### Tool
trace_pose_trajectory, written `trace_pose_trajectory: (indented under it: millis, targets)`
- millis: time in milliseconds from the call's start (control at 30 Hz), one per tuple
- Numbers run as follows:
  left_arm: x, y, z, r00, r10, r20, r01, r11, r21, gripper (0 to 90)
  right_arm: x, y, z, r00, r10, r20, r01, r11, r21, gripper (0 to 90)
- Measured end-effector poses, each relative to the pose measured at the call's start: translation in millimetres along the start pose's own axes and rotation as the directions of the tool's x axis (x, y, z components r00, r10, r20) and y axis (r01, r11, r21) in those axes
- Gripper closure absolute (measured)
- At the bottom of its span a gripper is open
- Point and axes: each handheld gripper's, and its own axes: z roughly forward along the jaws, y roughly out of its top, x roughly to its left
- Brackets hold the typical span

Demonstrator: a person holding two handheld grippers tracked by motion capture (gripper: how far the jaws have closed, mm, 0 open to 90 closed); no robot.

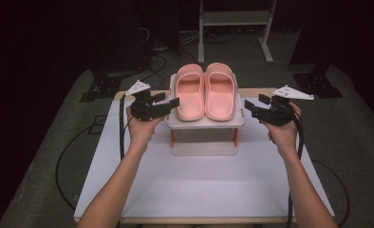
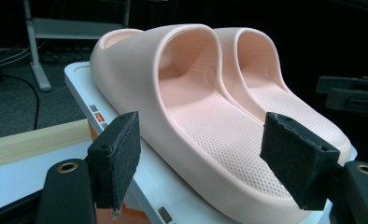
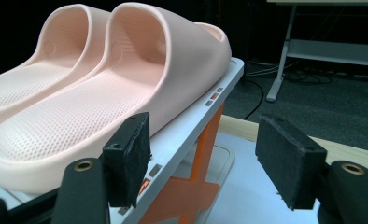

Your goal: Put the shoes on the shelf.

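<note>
I am holding my left gripper [image 1: 172,103] at the left edge of the rack [image 1: 205,122], its jaws spread wide and pinching nothing. In the left gripper view the left slipper [image 2: 205,121] is lying between the two pads [image 2: 121,156], and I am lining them up with its heel end so that they can close across its width. My right gripper [image 1: 249,108] is hovering just off the rack's right edge, jaws also spread and empty. In its own view the inner pad [image 3: 128,156] is level with the shelf edge, beside the right slipper [image 3: 102,98], so I judge it sits too low and too far out for a grip yet.

The two slippers are sitting side by side, touching, on the rack's top shelf, toes pointing away from me. The rack is standing on the table [image 1: 199,185], which raises the soles to where jaws can reach in from the sides.
</note>
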Motion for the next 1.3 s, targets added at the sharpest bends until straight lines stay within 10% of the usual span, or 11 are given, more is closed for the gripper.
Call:
trace_pose_trajectory:
  millis: [1300]
  targets:
    - [-19.1,-39.6,-37.8,0.9998,0.019,-0.006,-0.019,0.9993,-0.034,25.6,10.2,-35.0,-26.1,0.9994,-0.019,-0.029,0.019,1.0,0.004,33.5]
